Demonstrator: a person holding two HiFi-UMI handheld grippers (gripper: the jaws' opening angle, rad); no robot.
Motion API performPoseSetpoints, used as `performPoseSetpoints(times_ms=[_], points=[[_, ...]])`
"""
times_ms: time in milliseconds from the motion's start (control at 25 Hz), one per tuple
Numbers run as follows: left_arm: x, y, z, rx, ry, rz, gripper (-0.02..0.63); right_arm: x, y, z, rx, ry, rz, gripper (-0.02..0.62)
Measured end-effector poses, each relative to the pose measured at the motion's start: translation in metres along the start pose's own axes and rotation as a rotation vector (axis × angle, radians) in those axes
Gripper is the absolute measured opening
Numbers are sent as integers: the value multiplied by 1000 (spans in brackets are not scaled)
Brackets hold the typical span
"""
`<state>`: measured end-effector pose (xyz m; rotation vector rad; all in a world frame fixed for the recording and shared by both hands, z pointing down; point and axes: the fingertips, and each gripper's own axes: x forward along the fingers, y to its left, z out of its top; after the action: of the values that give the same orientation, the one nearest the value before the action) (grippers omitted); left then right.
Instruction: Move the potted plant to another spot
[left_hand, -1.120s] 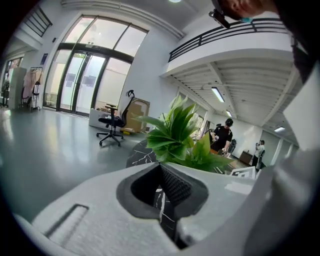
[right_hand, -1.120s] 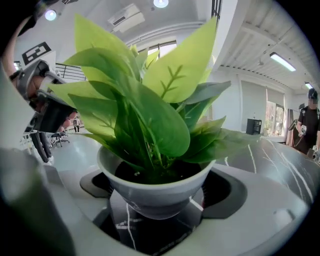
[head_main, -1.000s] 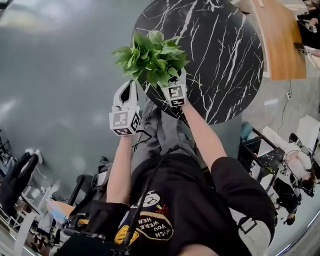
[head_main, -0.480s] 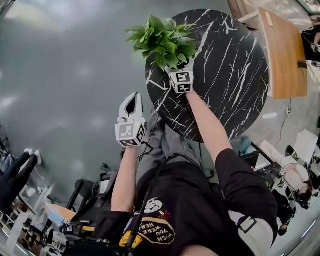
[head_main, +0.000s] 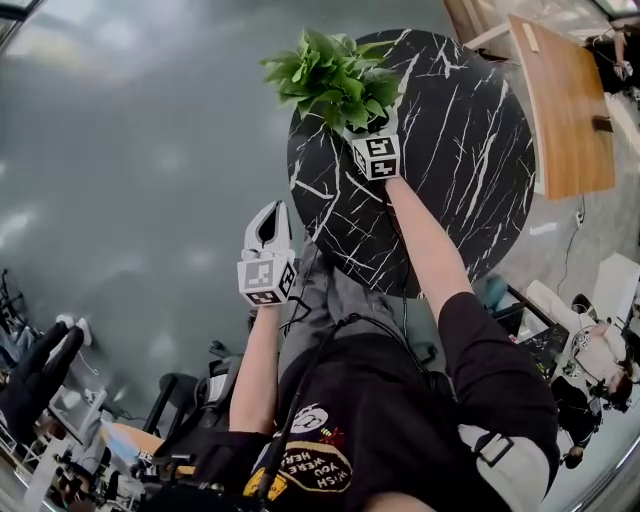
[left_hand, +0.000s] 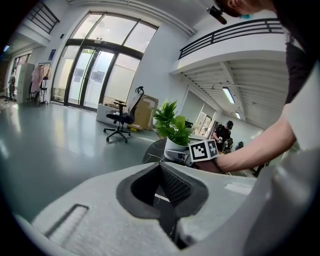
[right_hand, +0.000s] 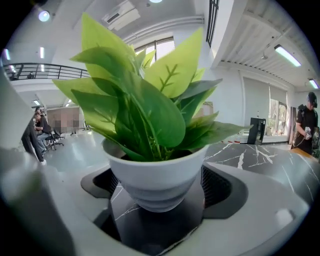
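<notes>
Your right gripper (head_main: 368, 132) pinches the potted plant (head_main: 335, 75). Its jaws stand wide, with the pads against the sides of the white pot. In the head view the plant is over the 10 o'clock edge of the round black marble table (head_main: 450, 170), and its leaves reach out past the rim. Your left gripper (head_main: 270, 215) hangs at about 7 o'clock from the right one, off the table and over the grey floor (head_main: 130, 180). Its jaws are pressed together with nothing between them.
</notes>
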<state>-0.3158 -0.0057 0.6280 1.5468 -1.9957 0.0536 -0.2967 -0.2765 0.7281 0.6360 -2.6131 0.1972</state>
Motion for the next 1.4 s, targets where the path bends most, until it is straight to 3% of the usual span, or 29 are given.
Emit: performPoseSetpoints(times_ms=[240,320,480,560,680,840,920,1400], points=[[8,-16,3,4,1,-41,3,-38,-4,-29,22,81,-11,506],[4,-28,9,9,-3,-56,3,-73,3,-32,82,100,-20,443],[-11,-62,29,41,13,-86,3,-170,41,8,174,42,-5,106],[-22,-81,37,43,35,-117,3,-219,71,35,170,21,5,3],[-32,-114,52,44,29,-143,3,-270,100,66,175,16,21,3],[-67,-164,92,131,-56,-205,3,-315,119,114,249,-55,65,3],[-79,-184,108,168,-93,-230,3,-331,117,129,232,-74,62,3],[-87,-215,125,192,-150,-273,3,-345,119,146,157,-97,81,2]])
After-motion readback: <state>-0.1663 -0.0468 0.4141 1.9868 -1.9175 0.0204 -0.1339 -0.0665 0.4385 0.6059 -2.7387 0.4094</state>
